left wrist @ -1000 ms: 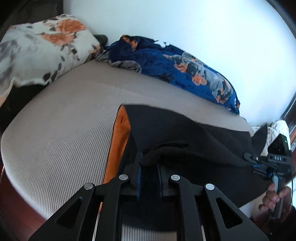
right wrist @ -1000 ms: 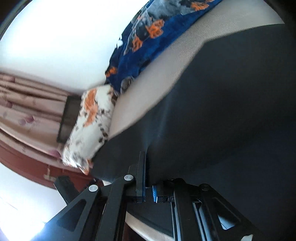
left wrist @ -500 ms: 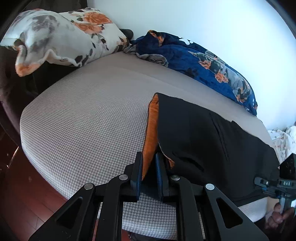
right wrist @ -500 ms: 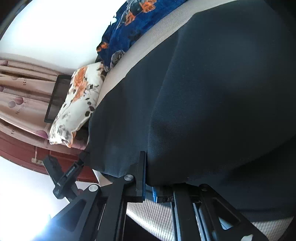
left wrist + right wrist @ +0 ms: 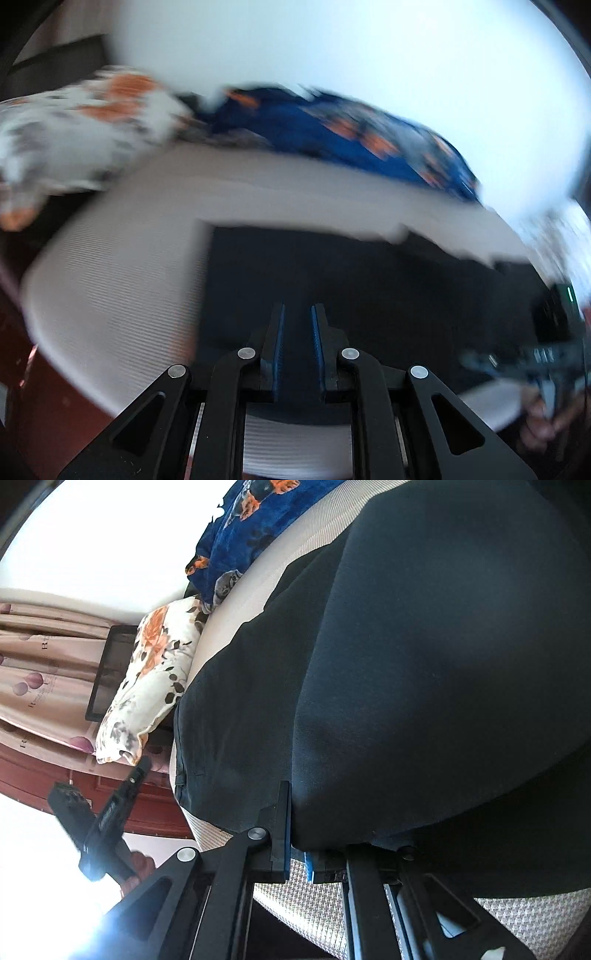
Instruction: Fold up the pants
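Note:
The black pants [image 5: 369,288] lie spread on the grey bed [image 5: 110,288]; this left wrist view is blurred by motion. My left gripper [image 5: 297,325] is shut to a narrow slit, and dark cloth shows beyond its blue pads. In the right wrist view the left gripper [image 5: 142,766] sits off the bed's edge in a hand, a little apart from the pants' corner. My right gripper [image 5: 297,849] is shut on a raised fold of the pants [image 5: 424,664], which drapes over its right finger. The right gripper [image 5: 480,362] also shows at the near bed edge.
A floral pillow [image 5: 147,675] and a blue patterned blanket [image 5: 251,528] lie along the far side of the bed by the white wall. Behind the pillow are a pink curtain [image 5: 44,672] and a dark framed panel [image 5: 110,672]. Red-brown wood [image 5: 48,406] shows below the bed edge.
The left gripper has come off the pants' corner and drawn back from the bed. The orange lining no longer shows. The right gripper came down with its fold, then stayed put.

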Demonstrator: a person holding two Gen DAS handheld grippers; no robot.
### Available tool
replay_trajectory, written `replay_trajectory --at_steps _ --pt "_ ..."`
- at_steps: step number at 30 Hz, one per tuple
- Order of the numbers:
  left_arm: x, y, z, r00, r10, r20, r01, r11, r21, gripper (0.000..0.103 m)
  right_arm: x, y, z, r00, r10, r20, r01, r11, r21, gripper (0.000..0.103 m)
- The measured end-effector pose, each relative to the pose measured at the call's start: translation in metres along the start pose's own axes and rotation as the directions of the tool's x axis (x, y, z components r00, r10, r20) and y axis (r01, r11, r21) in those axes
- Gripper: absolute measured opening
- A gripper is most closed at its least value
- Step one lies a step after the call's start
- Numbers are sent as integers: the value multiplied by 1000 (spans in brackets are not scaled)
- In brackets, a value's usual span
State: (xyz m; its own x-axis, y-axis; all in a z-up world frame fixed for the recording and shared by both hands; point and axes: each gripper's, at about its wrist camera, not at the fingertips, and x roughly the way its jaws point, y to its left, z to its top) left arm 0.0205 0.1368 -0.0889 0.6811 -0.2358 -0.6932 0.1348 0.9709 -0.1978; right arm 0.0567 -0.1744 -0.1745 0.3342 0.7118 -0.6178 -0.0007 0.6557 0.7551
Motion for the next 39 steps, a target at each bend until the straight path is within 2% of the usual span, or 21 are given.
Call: replay_trajectory --at_steps 3,5,7,11,13,14,15,16,18,22,26,27,31,33,35,38,39 --pt "33 -22 -19 992 -47 -117 52 998 37 14 0 -2 0 1000 22 3 -22 1000 1 7" --pt "33 -23 -25 996 -35 -84 38 999 26 14 -4 -6 1 999 53 3 -53 999 5 8" --pt "34 -18 -24 995 -44 -92 44 999 2 15 -11 -13 4 997 79 10 -79 997 15 11" --pt "35 -14 -20 993 -49 -109 48 999 -7 17 -52 -40 23 980 150 131 -158 986 53 15" --pt "35 -13 -20 993 -47 -112 46 999 -7 17 -81 -64 37 965 136 224 -158 984 81 16" --pt "36 -17 -19 993 -46 -113 46 999 -9 17 -97 -78 43 951 137 276 -172 979 106 16" --pt "37 -17 -18 992 -47 -114 46 999 -11 17 -116 -99 50 927 169 335 -229 962 147 16" --pt "36 -16 -19 992 -46 -114 45 999 -11 17 -129 -116 55 912 179 369 -257 950 175 16" --pt "34 -17 -22 993 -41 -114 40 999 -12 18 -158 -147 67 893 101 440 -219 949 227 17" --pt "35 -18 -21 992 -35 -123 33 999 -20 18 -216 -211 87 823 10 568 -239 914 329 17" --pt "35 -18 -21 991 -30 -130 27 999 -25 18 -258 -251 100 770 -56 635 -238 899 368 15" --pt "35 -19 -20 991 -26 -131 23 1000 -20 18 -265 -259 104 766 -65 640 -230 902 367 9" --pt "35 -18 -19 991 -19 -136 17 1000 -14 18 -292 -263 106 736 -106 669 -202 908 367 4" --pt "35 -18 -18 990 -20 -141 18 1000 -22 18 -307 -255 97 721 -122 682 -164 926 339 4" --pt "36 -17 -18 989 -23 -147 18 999 -30 18 -317 -241 76 707 -130 695 -138 939 316 4" --pt "37 -17 -17 988 -20 -152 16 999 -29 18 -327 -234 39 696 -160 700 -106 941 320 4" --pt "37 -16 -17 988 -19 -151 15 999 -28 18 -328 -237 26 674 -176 718 -105 939 329 4"
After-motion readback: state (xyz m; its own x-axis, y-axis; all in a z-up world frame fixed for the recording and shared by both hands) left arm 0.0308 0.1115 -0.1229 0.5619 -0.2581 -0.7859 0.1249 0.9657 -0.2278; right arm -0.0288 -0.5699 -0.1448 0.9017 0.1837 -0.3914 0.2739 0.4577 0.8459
